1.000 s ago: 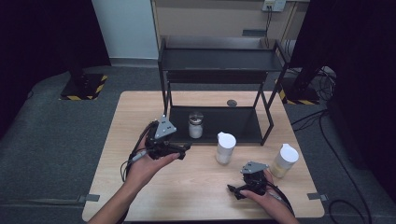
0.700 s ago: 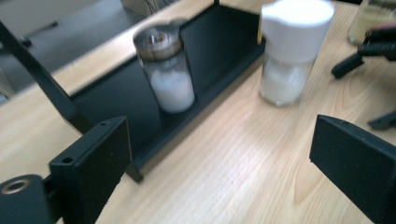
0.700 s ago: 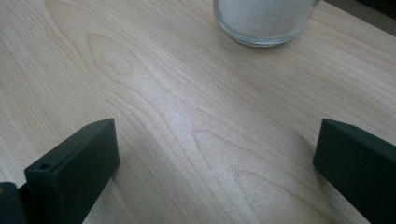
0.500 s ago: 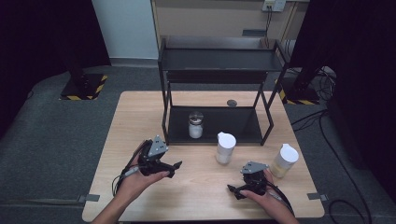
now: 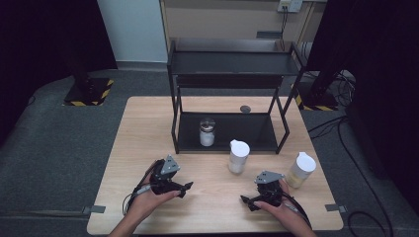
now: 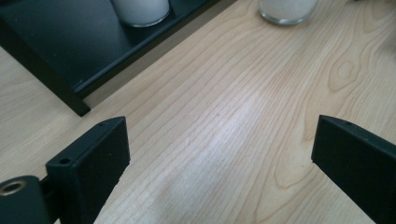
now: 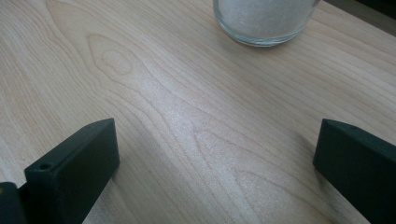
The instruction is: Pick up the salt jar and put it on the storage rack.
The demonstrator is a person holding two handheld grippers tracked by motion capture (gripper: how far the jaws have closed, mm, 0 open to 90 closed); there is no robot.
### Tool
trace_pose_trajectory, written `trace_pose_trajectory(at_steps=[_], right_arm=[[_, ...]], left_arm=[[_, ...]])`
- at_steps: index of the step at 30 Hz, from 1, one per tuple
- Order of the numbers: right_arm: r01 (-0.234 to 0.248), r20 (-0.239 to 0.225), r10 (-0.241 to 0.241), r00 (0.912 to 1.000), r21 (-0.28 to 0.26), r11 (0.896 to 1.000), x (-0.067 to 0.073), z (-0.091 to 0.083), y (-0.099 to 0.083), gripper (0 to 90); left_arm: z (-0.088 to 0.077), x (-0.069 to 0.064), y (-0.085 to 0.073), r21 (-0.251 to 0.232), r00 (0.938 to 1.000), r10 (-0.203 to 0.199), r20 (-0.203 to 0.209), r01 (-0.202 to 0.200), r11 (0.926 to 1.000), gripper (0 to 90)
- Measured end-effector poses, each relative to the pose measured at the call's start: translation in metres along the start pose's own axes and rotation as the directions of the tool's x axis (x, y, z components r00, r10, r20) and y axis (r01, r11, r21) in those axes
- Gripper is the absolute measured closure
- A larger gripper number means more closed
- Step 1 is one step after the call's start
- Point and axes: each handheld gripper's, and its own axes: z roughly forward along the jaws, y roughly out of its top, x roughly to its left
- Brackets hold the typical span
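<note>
My left gripper (image 5: 185, 187) rests low over the table's front left, jaws wide apart with bare wood between them (image 6: 219, 154). Near the front right, my right gripper (image 5: 247, 201) is open too, nothing between its jaws (image 7: 217, 158). A small glass jar with a metal lid (image 5: 207, 132) stands on the bottom level of the black rack (image 5: 232, 64). A white-capped jar of white grains (image 5: 238, 156) stands on the table just in front of the rack; its base is in the left gripper view (image 6: 286, 8) and in the right gripper view (image 7: 264, 21).
A second white-capped jar with yellowish contents (image 5: 300, 170) stands at the right, beside my right hand. A small dark round disc (image 5: 245, 108) lies on the table behind the rack. The rack's bottom shelf edge (image 6: 56, 42) runs close ahead of my left gripper.
My left hand has come down from beside the rack to the table's front left, nearer the person. The right hand has stayed put.
</note>
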Motion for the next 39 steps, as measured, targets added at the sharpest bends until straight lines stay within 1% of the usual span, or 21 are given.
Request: trace_pose_trajectory(at_steps=[2,8,14,24,28,30,33,39], right_arm=[[0.000,0.000,0.000,1.0000,0.000,1.000,0.000,0.000,0.000,0.8],[0.000,0.000,0.000,1.0000,0.000,1.000,0.000,0.000,0.000,0.8],[0.000,0.000,0.000,1.0000,0.000,1.000,0.000,0.000,0.000,0.8],[0.003,-0.001,-0.003,1.0000,0.000,1.000,0.000,0.000,0.000,0.8],[0.002,-0.002,-0.002,1.0000,-0.001,1.000,-0.001,0.002,0.002,0.8],[0.003,-0.002,-0.003,1.0000,-0.001,1.000,-0.001,0.002,0.002,0.8],[0.002,-0.002,-0.002,1.0000,-0.001,1.000,-0.001,0.002,0.002,0.8],[0.002,-0.001,-0.002,1.0000,-0.001,1.000,0.000,0.002,0.002,0.8]], left_arm=[[0.001,0.002,-0.003,-0.001,0.9999,-0.014,-0.002,0.014,0.9999,3.3],[0.003,0.003,-0.008,-0.005,0.9992,-0.033,-0.021,0.033,0.9994,3.5],[0.007,0.007,-0.013,0.011,0.9974,-0.060,-0.041,0.060,0.9981,3.6],[0.010,0.013,-0.021,0.032,0.9935,-0.094,-0.064,0.096,0.9948,3.5],[0.014,0.013,-0.021,0.063,0.9932,-0.093,-0.070,0.098,0.9932,3.5],[0.017,0.014,-0.021,0.074,0.9919,-0.104,-0.072,0.110,0.9912,3.6],[0.019,0.015,-0.024,0.065,0.9908,-0.111,-0.077,0.116,0.9911,1.9],[0.020,0.015,-0.023,0.073,0.9902,-0.112,-0.083,0.118,0.9903,0.0]])
